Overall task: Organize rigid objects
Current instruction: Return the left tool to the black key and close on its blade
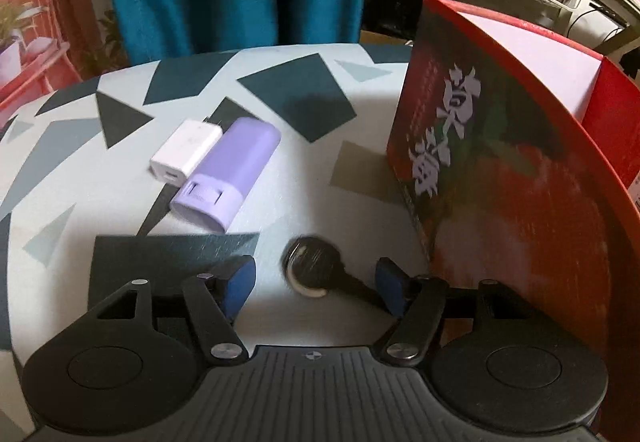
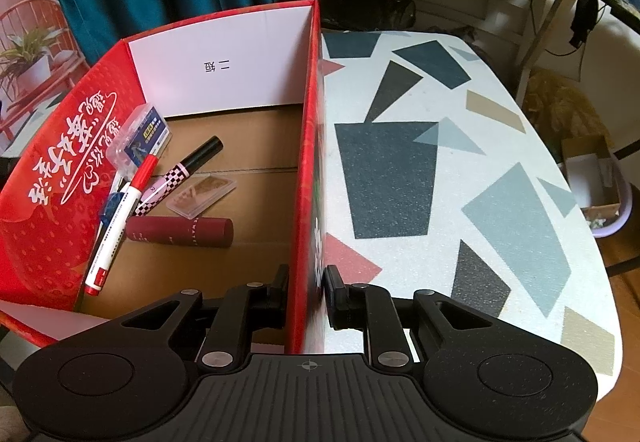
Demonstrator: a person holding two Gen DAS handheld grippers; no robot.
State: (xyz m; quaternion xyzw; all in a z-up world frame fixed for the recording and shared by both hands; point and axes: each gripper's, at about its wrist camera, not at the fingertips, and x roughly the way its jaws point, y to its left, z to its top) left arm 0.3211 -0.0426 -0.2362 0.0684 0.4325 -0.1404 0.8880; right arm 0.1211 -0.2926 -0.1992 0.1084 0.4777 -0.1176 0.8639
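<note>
The left tongs (image 1: 316, 284) stand open around a small round black object (image 1: 310, 270) on the bench (image 1: 280, 181). The right tongs (image 2: 306, 294) clamp the red box's wall (image 2: 306, 201).

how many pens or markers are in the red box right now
2: a red-capped white marker leaning against the left wall of the box, and a black pen with a checkered barrel lying beside it. Others may be hidden beneath them.
</note>
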